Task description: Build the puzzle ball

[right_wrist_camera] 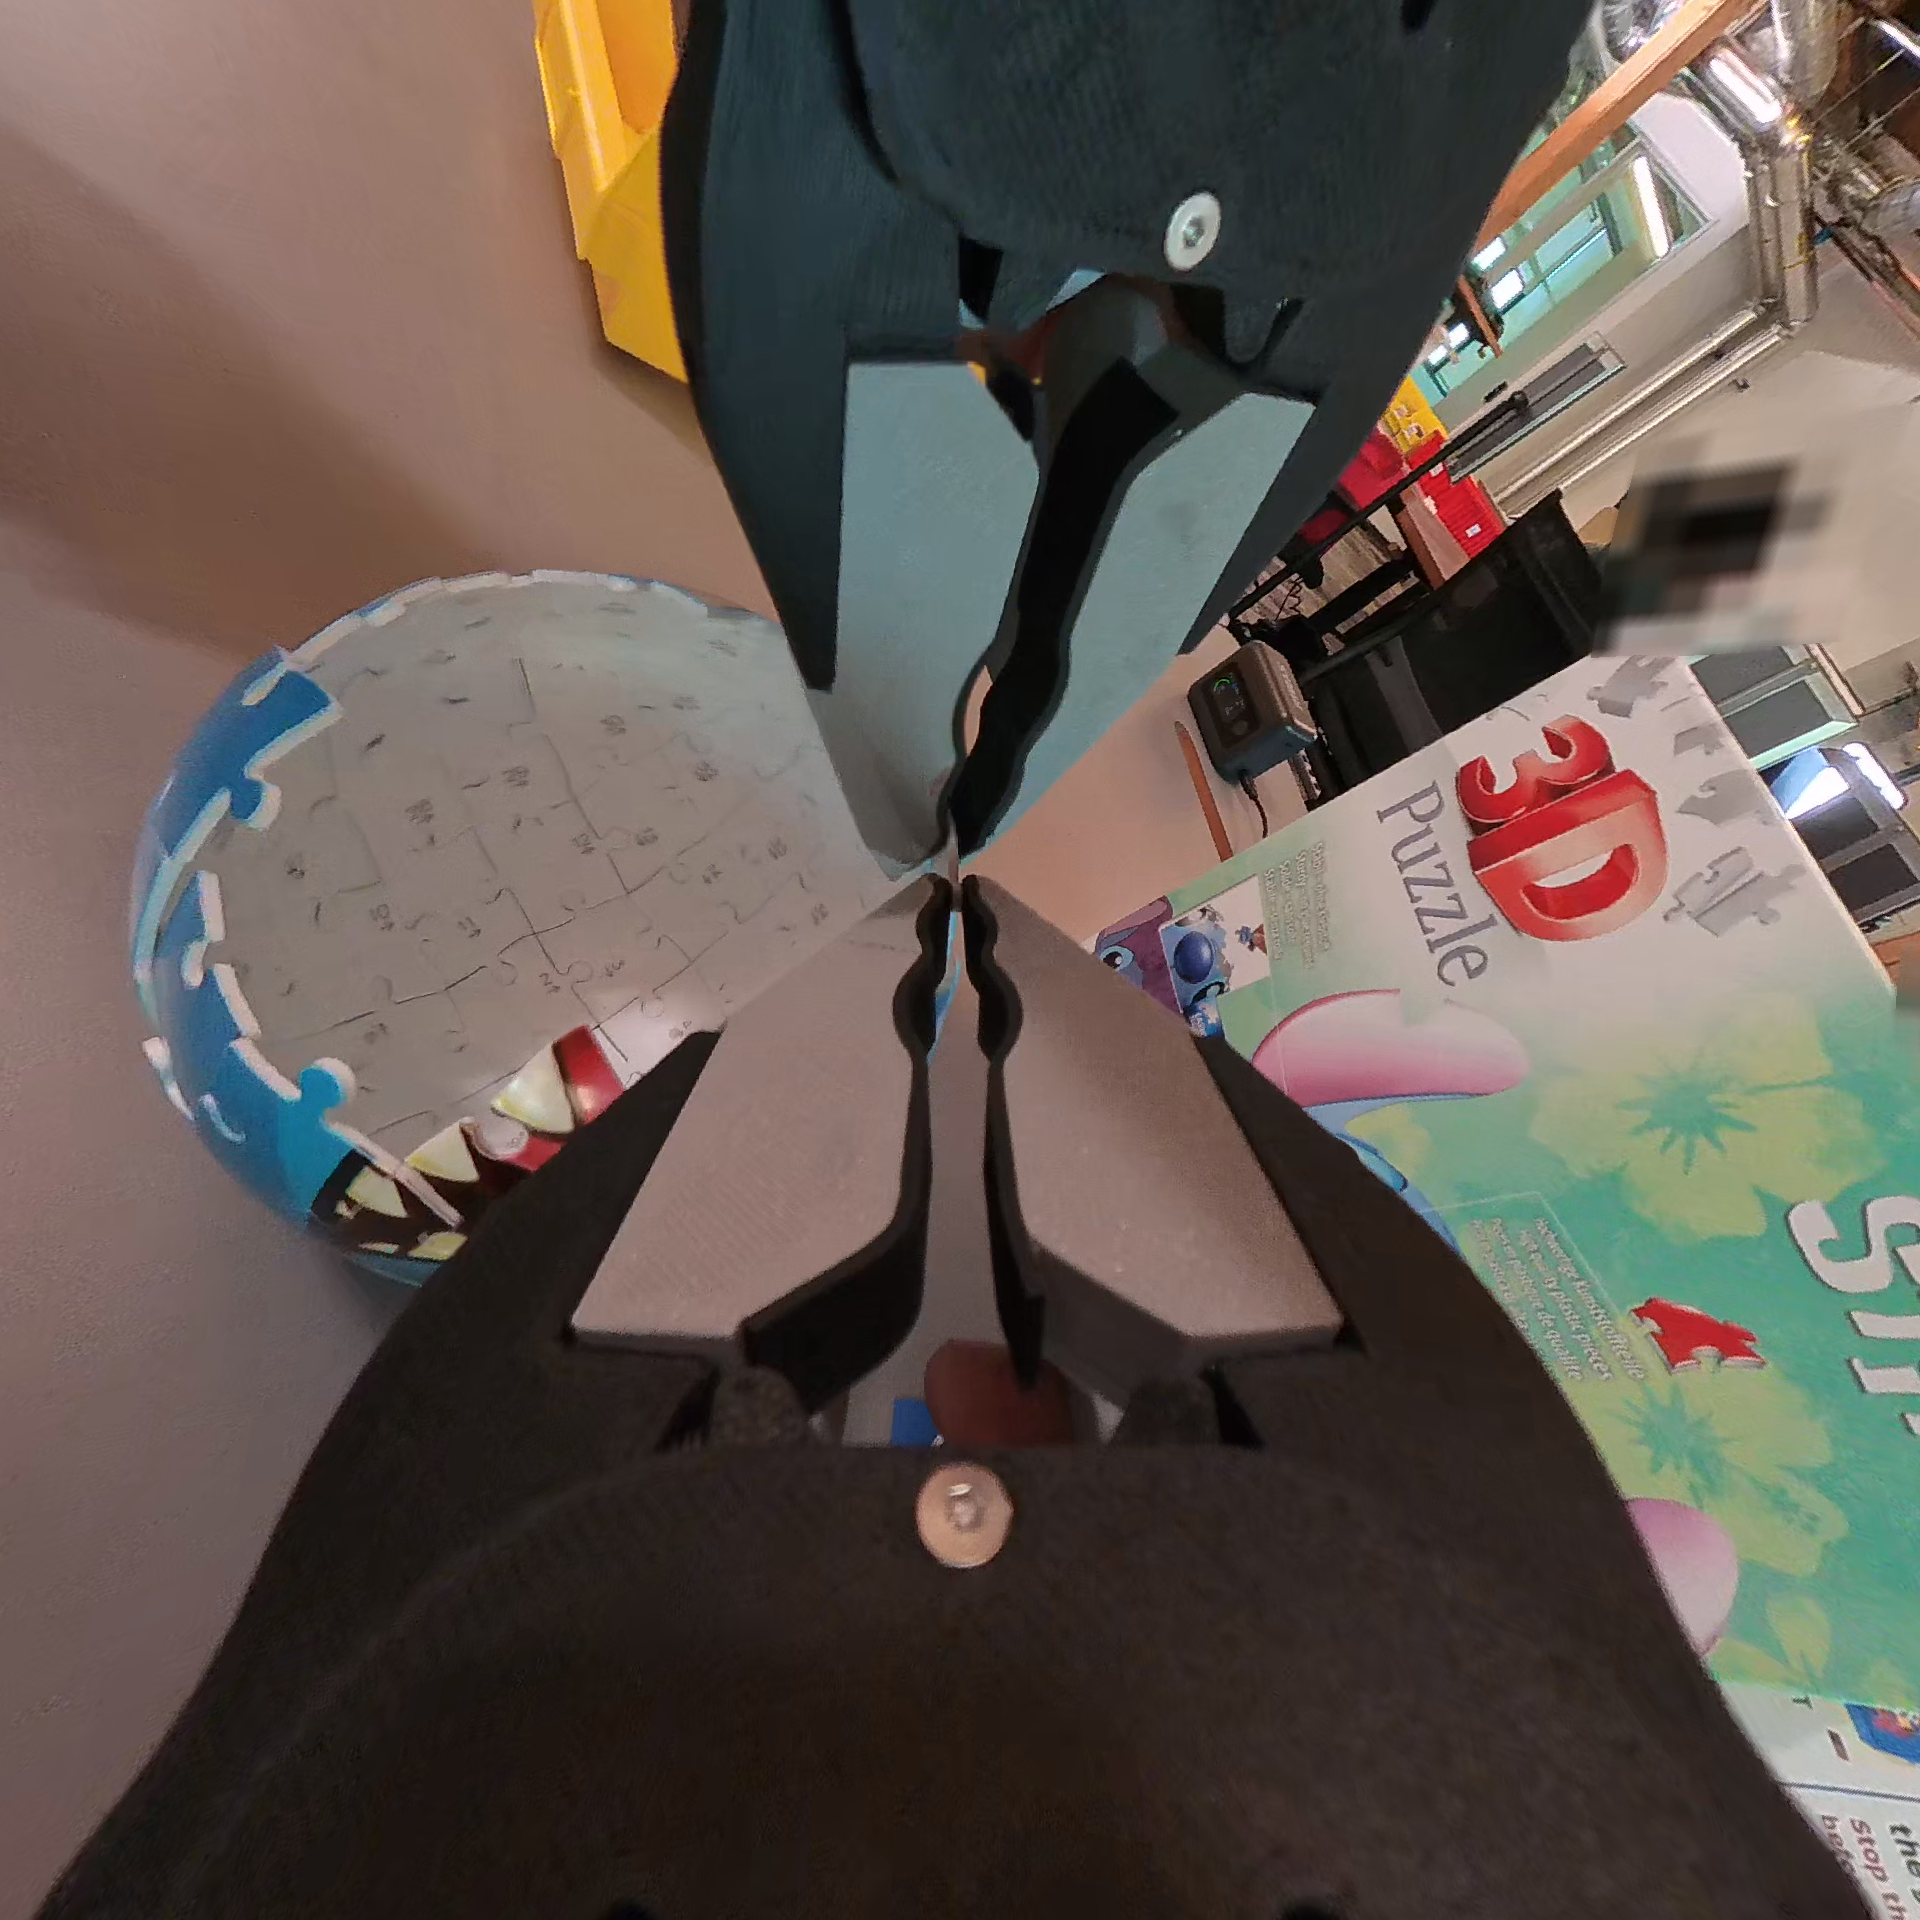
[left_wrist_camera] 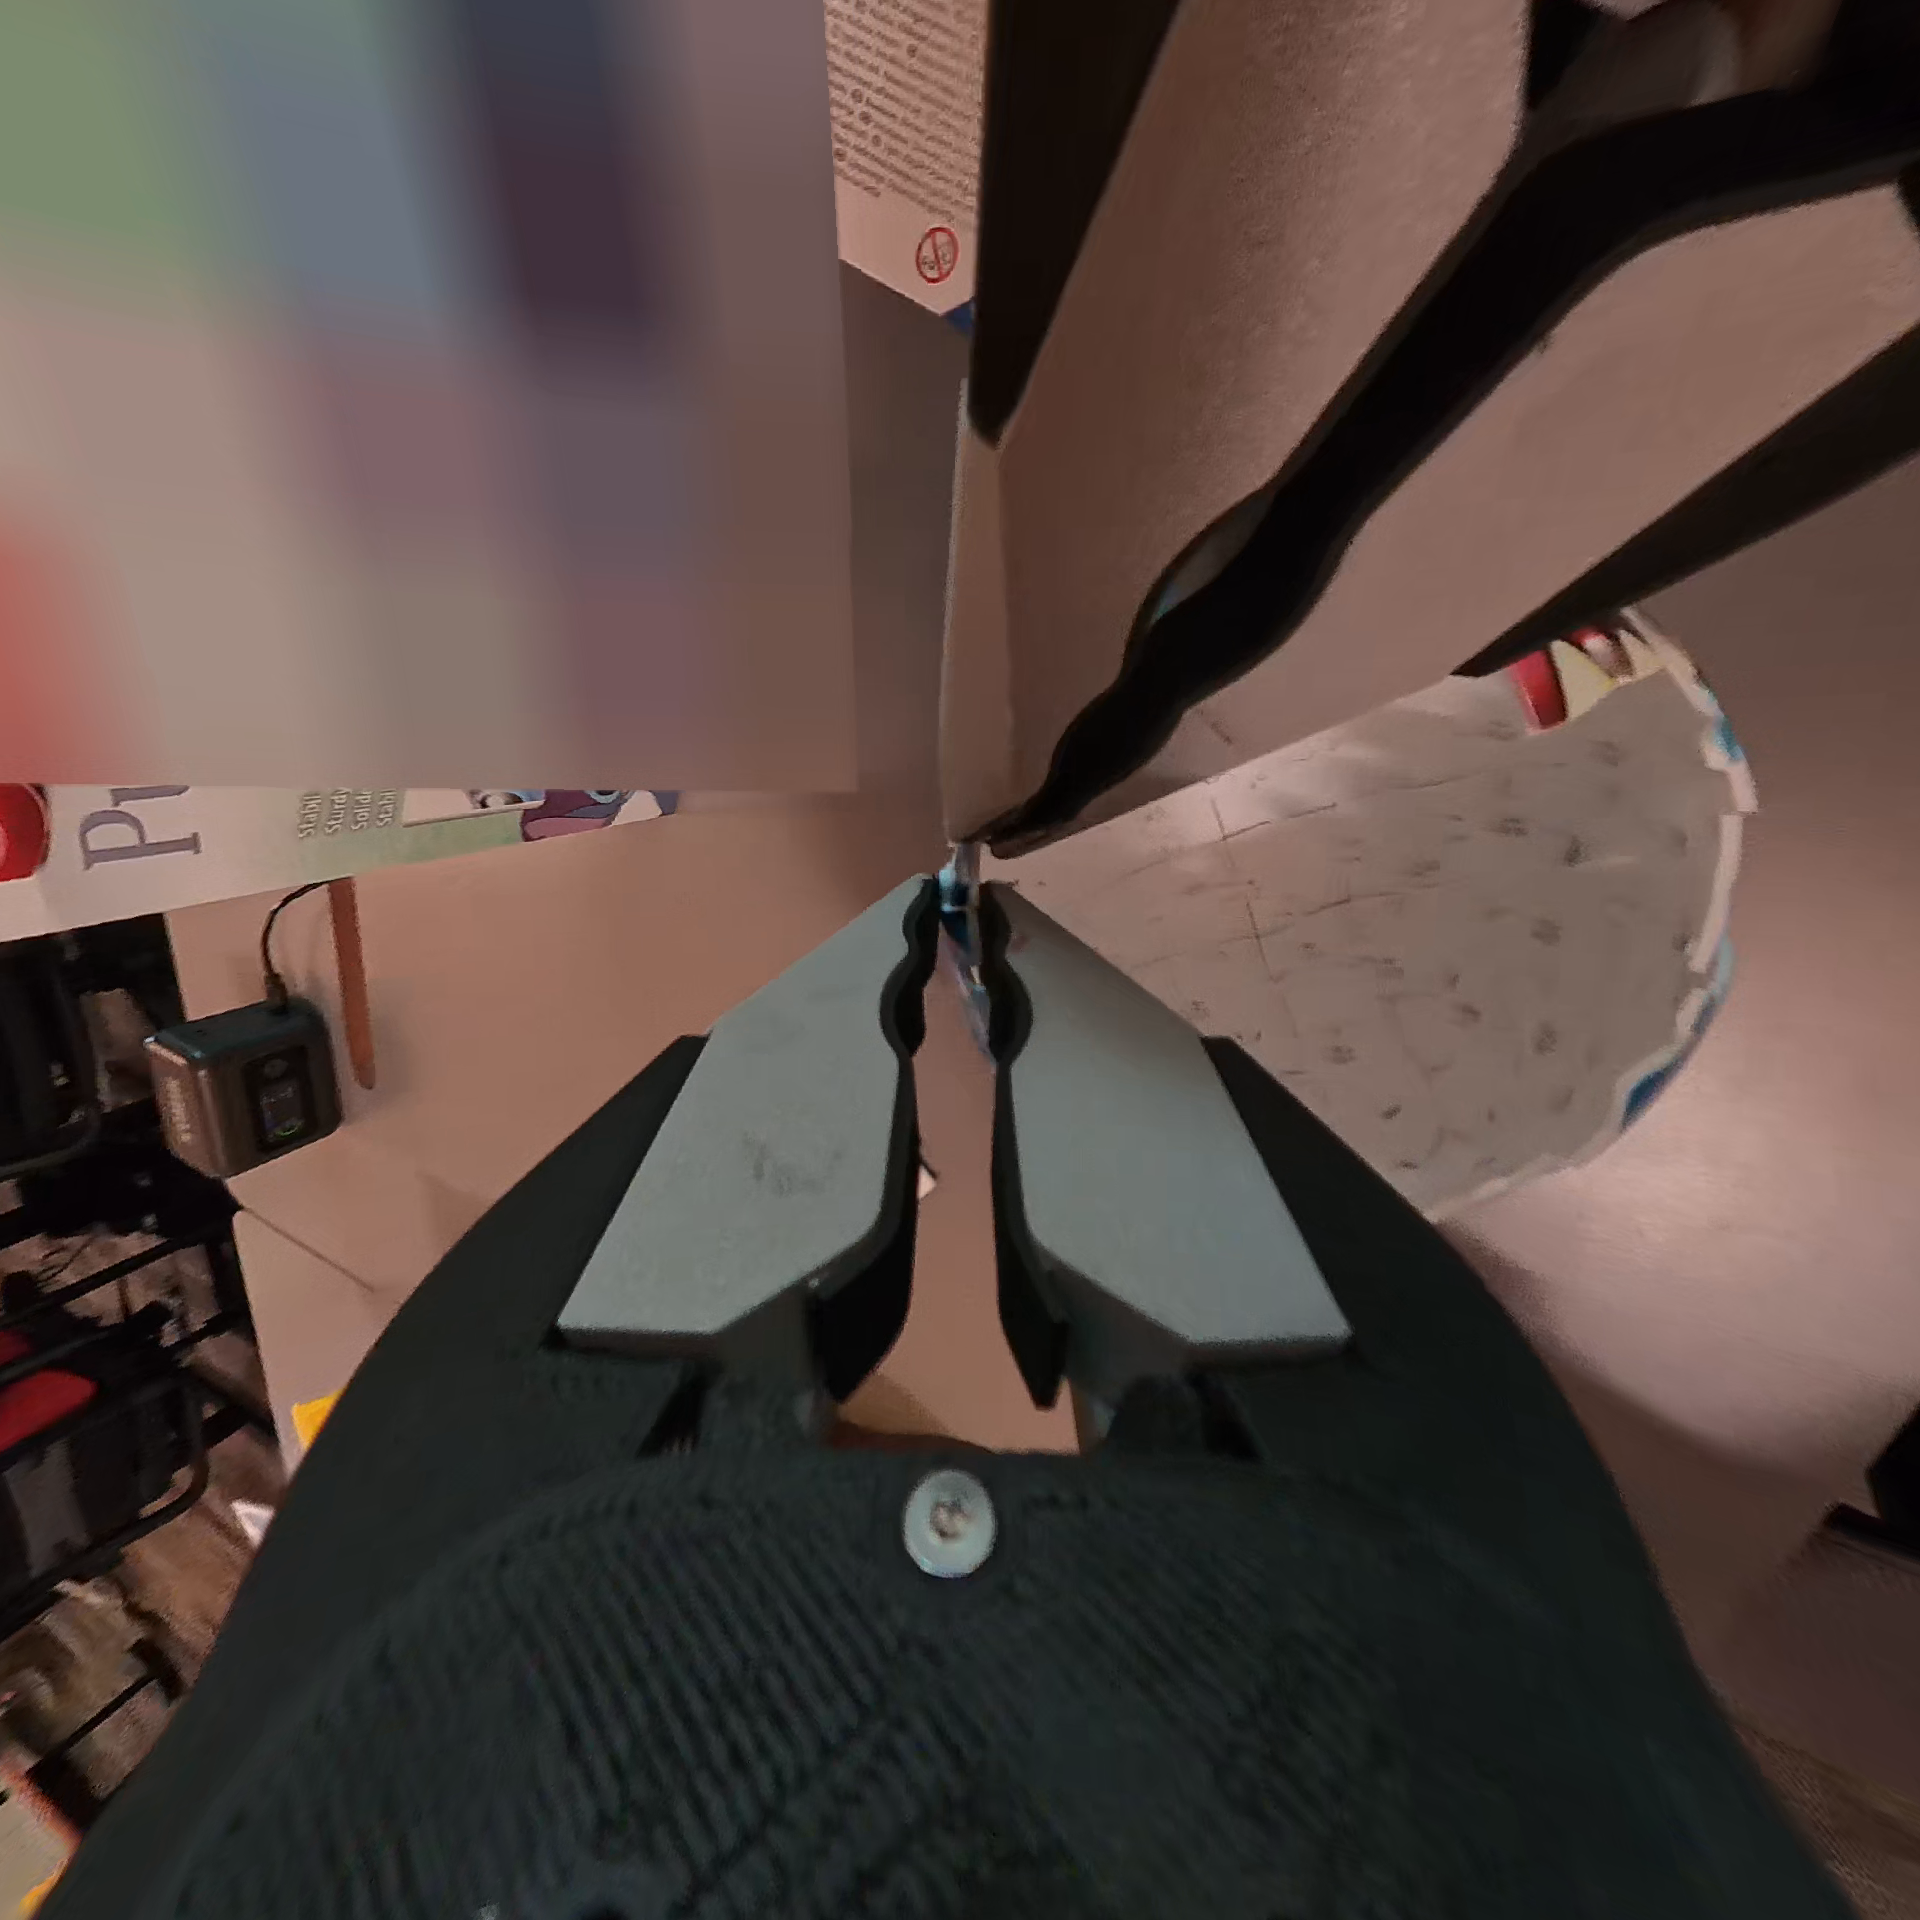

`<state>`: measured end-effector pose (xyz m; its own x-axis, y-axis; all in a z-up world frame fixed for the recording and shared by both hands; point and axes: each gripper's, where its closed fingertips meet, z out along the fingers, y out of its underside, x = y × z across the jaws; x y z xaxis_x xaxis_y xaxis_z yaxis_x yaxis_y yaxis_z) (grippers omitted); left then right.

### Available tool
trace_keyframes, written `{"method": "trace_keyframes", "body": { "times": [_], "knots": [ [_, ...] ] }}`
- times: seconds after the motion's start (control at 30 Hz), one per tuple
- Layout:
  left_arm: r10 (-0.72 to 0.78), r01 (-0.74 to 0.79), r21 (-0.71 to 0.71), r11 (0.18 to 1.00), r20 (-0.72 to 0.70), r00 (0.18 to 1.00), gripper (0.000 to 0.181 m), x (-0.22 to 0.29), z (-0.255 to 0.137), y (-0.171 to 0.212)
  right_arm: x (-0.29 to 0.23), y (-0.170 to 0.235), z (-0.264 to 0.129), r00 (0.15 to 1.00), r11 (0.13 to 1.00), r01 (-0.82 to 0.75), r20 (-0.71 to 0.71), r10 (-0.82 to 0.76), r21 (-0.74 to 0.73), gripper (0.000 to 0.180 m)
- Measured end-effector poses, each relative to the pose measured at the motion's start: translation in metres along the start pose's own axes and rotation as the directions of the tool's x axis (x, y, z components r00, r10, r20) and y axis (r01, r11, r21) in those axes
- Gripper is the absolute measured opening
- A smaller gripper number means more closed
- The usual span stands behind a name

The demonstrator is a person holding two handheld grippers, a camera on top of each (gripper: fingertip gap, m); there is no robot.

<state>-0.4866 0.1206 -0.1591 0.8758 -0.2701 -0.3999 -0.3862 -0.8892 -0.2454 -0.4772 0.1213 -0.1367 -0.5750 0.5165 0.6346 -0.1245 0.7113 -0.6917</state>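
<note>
Left wrist view | left gripper [left_wrist_camera: 961,894] fingers pinch thin puzzle piece [left_wrist_camera: 964,935] | right gripper [right_wrist_camera: 956,883] likewise | half-built ball [right_wrist_camera: 436,894], matte grey inside

Half-built puzzle ball [right_wrist_camera: 499,862] lies on table [right_wrist_camera: 208,416], left of puzzle box [right_wrist_camera: 1558,1091]

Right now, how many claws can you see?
2. The left claw and the right claw meet tip to tip above the table, pinching a thin puzzle piece together, beside the half-built ball.

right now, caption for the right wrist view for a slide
Two grippers meet tip to tip over a thin puzzle piece, half-built ball to one side, box to the other.
</note>
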Motion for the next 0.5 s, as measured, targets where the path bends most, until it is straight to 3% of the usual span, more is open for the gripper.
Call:
{"method": "trace_keyframes", "body": {
  "times": [0.5],
  "knots": [
    [0.043, -0.038, -0.043, 0.998, 0.120, 0.992, 0.002, -0.0016, -0.0013, 0.0012, -0.0009, -0.0004, -0.0012, 1.000, 1.000, -0.020, 0.013, 0.020, -0.002, 0.000]
  ]
}}
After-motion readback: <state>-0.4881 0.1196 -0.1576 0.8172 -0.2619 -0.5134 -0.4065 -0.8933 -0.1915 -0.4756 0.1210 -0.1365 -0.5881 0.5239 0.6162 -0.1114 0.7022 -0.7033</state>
